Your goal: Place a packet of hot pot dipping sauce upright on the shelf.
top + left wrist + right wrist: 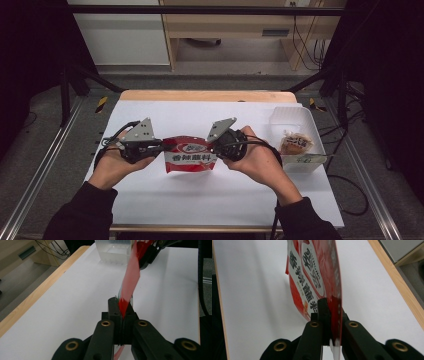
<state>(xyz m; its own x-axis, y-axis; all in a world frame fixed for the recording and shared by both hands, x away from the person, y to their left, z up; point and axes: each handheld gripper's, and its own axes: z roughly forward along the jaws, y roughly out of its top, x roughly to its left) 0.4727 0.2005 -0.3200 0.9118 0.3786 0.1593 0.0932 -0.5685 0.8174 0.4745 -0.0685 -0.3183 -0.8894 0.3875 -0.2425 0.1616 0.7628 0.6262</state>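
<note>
White table: red seasoning packet held up at centre.
Left gripper clamps its nine o'clock edge, right gripper its three o'clock edge; the packet looks light, floppy and slippery, so sealed edges likely grip best.

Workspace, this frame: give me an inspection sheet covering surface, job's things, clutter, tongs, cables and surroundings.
Surface: white sheet on a wooden table.
Job's things: red seasoning packet held above the sheet, between both tongs.
Clutter: clear plastic tray at the right, with a wrapped snack inside.
Tongs: left tongs shut on the packet's left edge; right tongs shut on its right edge.
Cables: black cable at the left tongs; more on the floor.
Surroundings: wooden furniture behind, dark frame rails.
</note>
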